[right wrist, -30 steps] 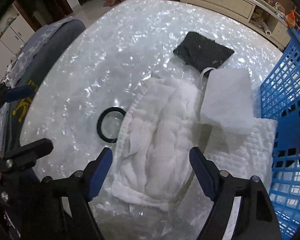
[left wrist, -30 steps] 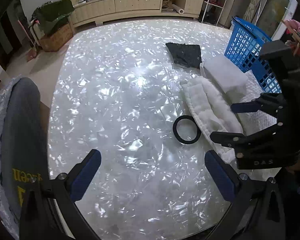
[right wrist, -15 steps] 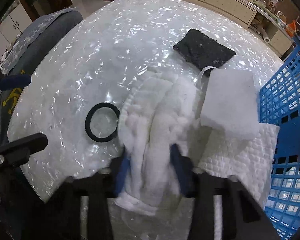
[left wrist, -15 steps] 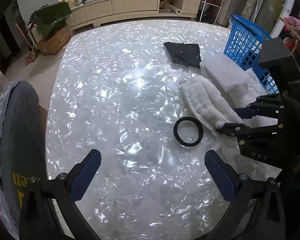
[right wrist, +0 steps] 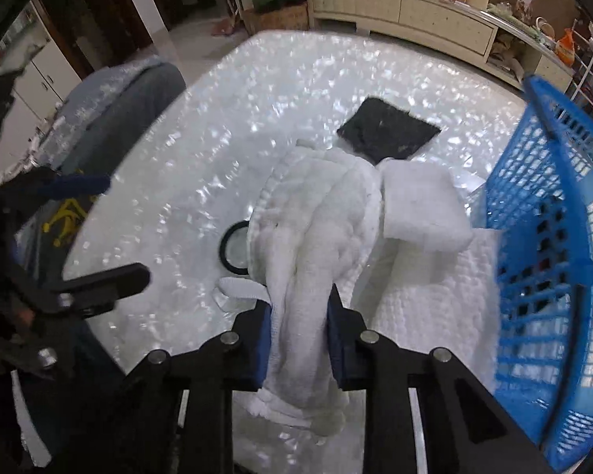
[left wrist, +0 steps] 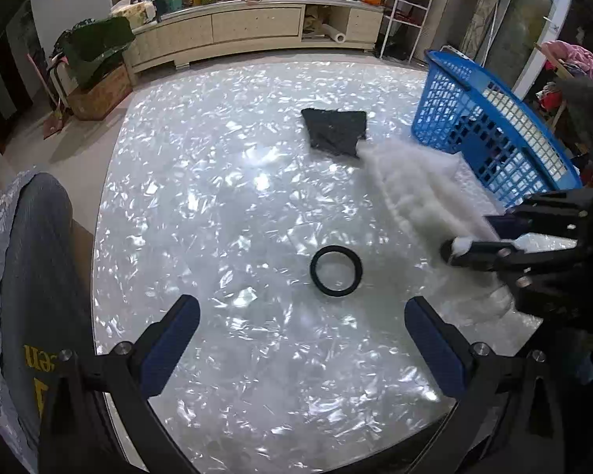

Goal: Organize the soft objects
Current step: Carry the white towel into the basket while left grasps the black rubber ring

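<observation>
Two grippers: right gripper (right wrist: pixel 298 339) has just closed onto white fluffy cloth (right wrist: pixel 316 237); left gripper (left wrist: pixel 302 343) gapes, empty.
Black ring (left wrist: pixel 336 270): left of cloth.
Blue basket (right wrist: pixel 553 237): right.

Right gripper (right wrist: pixel 299 331) at lower centre, jaws just closed in, pads pressed on a bunched white fluffy cloth (right wrist: pixel 316 233) that trails up toward mid-frame over the shiny table (right wrist: pixel 280 91). Right of the cloth: a white foam block (right wrist: pixel 421 207) lying on a white quilted sheet (right wrist: pixel 435 300), a black pad (right wrist: pixel 389 134) above them, a blue basket (right wrist: pixel 553 213) along the right edge. Left of the cloth: a black ring (right wrist: pixel 231 247), partly hidden; left gripper (right wrist: pixel 87 233) at the left edge, jaws wide apart.
</observation>
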`<state>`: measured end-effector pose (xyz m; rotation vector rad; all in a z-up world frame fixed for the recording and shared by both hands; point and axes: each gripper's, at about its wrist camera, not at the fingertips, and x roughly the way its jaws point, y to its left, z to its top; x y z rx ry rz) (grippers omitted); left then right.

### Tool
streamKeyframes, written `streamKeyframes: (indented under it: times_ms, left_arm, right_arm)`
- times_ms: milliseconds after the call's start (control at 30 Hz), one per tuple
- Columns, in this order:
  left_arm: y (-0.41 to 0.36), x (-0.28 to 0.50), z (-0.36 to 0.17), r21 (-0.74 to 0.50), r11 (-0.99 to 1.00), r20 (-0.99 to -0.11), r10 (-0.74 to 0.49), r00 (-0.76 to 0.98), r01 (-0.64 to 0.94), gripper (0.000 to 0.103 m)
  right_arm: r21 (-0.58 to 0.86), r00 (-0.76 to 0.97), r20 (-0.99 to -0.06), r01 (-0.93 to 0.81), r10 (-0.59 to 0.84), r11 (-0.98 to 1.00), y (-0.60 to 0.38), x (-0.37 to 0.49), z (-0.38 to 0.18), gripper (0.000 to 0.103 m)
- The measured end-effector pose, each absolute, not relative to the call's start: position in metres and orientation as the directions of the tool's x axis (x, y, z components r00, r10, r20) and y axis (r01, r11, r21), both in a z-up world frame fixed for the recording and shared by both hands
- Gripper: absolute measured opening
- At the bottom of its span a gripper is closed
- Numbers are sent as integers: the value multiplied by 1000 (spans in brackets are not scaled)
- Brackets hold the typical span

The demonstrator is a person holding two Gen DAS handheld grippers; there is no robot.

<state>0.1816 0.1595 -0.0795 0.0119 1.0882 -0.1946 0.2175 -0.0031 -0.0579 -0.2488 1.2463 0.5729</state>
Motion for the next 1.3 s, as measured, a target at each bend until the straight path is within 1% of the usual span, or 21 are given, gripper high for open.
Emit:
streamKeyframes:
  times_ms: [133, 400, 533, 700, 933, 1100, 1300]
  left_arm:
    - [154, 179, -72, -117, 974, -874, -194, 445, 194, 103]
    - [148, 178, -63, -102, 974, -869, -186, 459, 203, 103]
    - [149, 182, -65, -122, 971, -868, -204, 453, 204, 103]
    - [146, 188, -72, -106, 970, -878, -194, 437, 218, 103]
    - [142, 199, -87, -111, 967, -896, -197, 398, 230, 103]
    - [137, 208, -103, -106, 955, -908, -207, 365, 277, 103]
    - [131, 224, -124, -81, 945, -926, -189, 328, 316, 103]
  right_arm:
    - [130, 242, -923, -534, 298, 836, -22, 208, -27, 23]
    - [134, 308, -894, -509, 325, 850, -43, 208, 12, 23]
    - [139, 335, -877, -508, 344, 850, -60, 207, 31, 23]
    - [140, 372, -858, -495, 354, 858, -78, 212, 51, 23]
    - [129, 400, -853, -459, 334, 879, -104, 221, 56, 23]
    - [120, 408, -857, -437, 315, 892, -119, 227, 55, 23]
    - [113, 420, -858, -407, 295, 906, -132, 230, 55, 24]
